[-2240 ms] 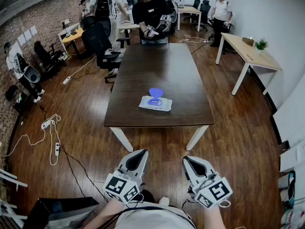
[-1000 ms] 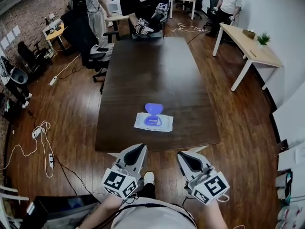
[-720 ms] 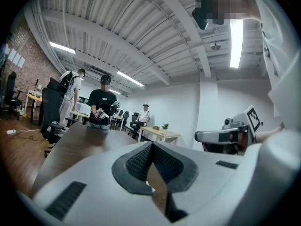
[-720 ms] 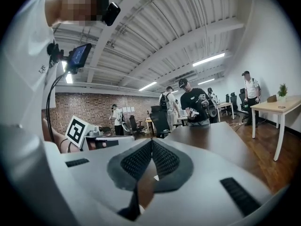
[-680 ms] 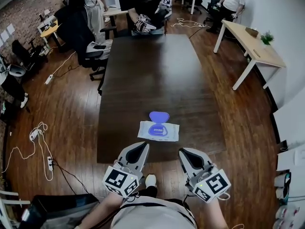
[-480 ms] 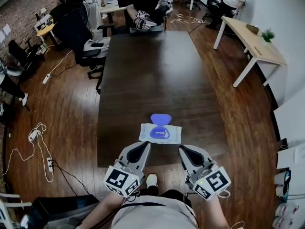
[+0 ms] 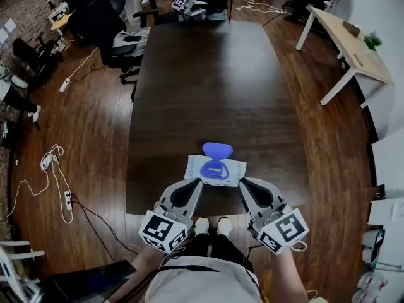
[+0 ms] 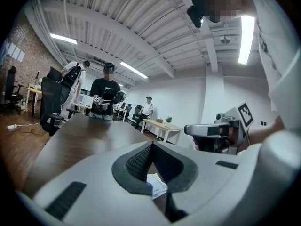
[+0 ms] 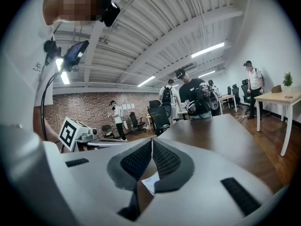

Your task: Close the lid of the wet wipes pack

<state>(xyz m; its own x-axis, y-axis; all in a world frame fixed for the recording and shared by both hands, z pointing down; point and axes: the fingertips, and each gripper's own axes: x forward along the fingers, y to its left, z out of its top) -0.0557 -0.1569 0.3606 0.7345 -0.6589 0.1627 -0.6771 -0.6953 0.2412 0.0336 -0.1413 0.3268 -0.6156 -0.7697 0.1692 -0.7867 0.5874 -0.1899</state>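
Note:
The wet wipes pack [image 7: 215,171] is white and lies flat near the front edge of the dark table [image 7: 208,74]. Its blue lid [image 7: 217,149] stands open, folded back on the far side. My left gripper [image 7: 196,182] is shut and empty, just short of the pack's left near corner. Shut and empty too, my right gripper [image 7: 243,182] sits off the pack's right near corner. In the left gripper view a corner of the pack [image 8: 156,185] shows below the closed left gripper [image 8: 151,144]. The right gripper view shows the pack [image 9: 149,182] under the closed right gripper [image 9: 152,141].
A person [image 7: 189,5] holding grippers sits at the table's far end. A black office chair [image 7: 117,40] stands off the far left corner, and a light wooden table [image 7: 350,43] is at the right. Cables [image 7: 53,169] lie on the wooden floor at left.
The view has closed in on the table. Both grippers have moved forward together to the table's near edge, close to the pack. Both stay shut.

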